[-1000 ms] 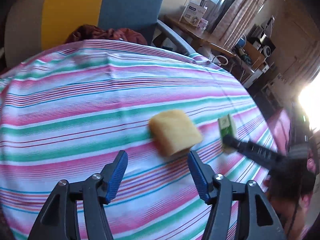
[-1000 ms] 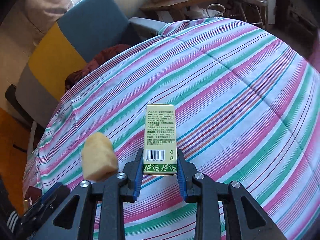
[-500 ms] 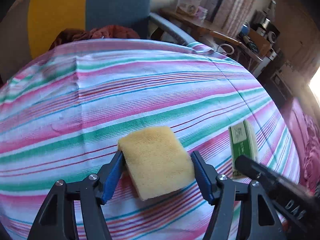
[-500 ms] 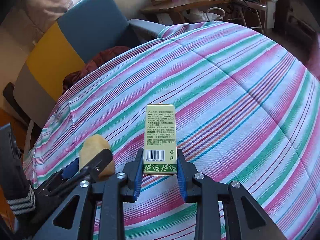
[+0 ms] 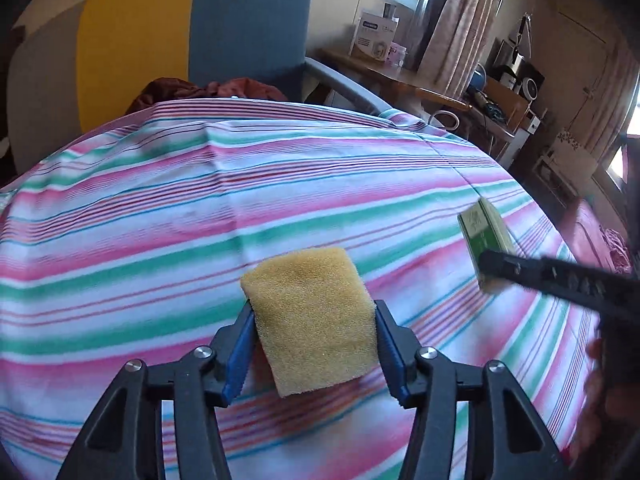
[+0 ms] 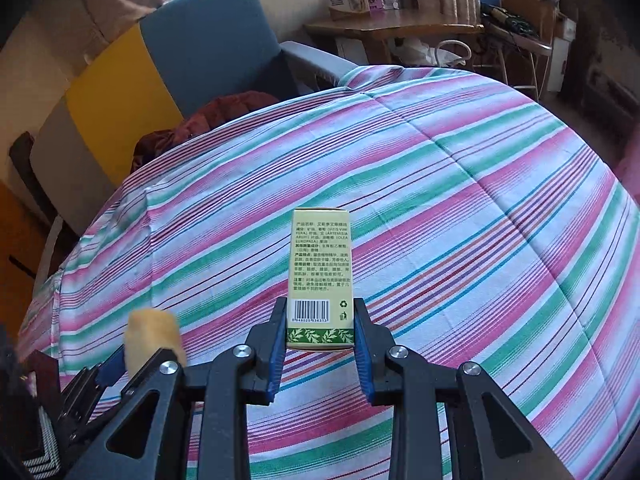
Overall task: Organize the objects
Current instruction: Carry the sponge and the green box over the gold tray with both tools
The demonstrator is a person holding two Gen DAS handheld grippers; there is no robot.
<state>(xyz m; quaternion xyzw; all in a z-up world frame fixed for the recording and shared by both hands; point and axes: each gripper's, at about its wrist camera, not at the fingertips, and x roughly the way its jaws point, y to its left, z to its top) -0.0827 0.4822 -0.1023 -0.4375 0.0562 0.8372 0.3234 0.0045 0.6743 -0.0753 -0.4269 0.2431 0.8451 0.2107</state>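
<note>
sponge (image 5: 314, 322): yellow, held between the blue pads of the left gripper (image 5: 316, 350), jaws closed about halfway onto its two sides, near end gripped, far end projecting forward. it appears lifted above the striped cloth (image 5: 160, 216), though contact underneath cannot be confirmed. box (image 6: 321, 278): green and cream, label and barcode up, clamped at its near end by the right gripper (image 6: 320, 338), jaws narrowed to the box's width, long axis pointing ahead. both items held apart, sponge to the left of the box. judgement: both are in carry, gripped by the ends so they can be set down side by side. beyond the cloth, a blue and yellow chair (image 5: 192, 36).
</note>
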